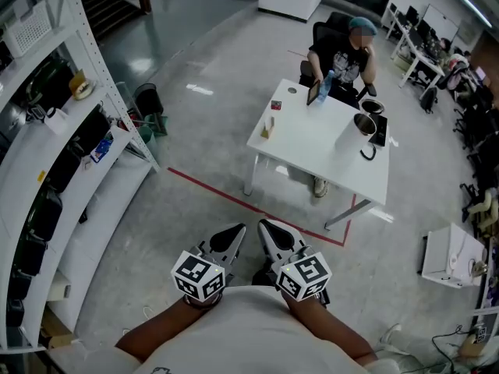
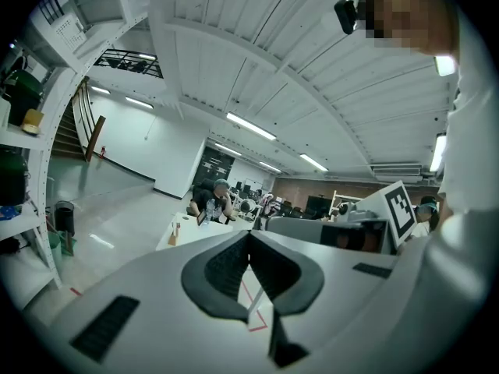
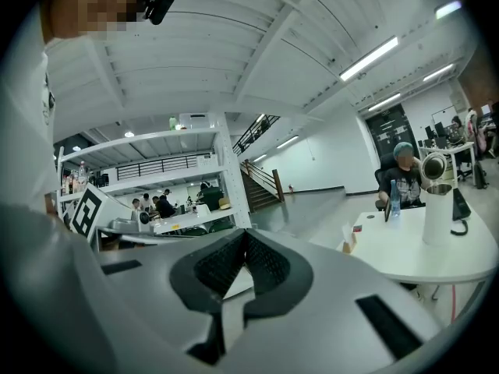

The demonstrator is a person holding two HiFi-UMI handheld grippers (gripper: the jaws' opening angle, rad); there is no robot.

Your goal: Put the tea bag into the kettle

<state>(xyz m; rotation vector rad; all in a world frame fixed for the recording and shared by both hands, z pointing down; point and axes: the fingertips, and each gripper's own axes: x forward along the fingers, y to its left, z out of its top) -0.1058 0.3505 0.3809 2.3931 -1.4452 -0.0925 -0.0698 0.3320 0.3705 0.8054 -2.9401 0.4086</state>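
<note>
A white kettle (image 1: 355,134) with its lid open stands on the right part of a white table (image 1: 312,142) across the floor. In the right gripper view the kettle (image 3: 435,207) shows at far right. A small tan tea bag holder (image 1: 267,128) sits near the table's left edge, and it also shows in the right gripper view (image 3: 348,240). My left gripper (image 1: 237,230) and right gripper (image 1: 266,226) are held side by side close to my body, far from the table. Both are shut with nothing between the jaws.
A person (image 1: 344,51) sits at the table's far side with a bottle (image 1: 325,86). White shelving (image 1: 54,154) with bags runs along the left. A red tape line (image 1: 234,201) crosses the floor before the table. A white box (image 1: 451,255) stands at right.
</note>
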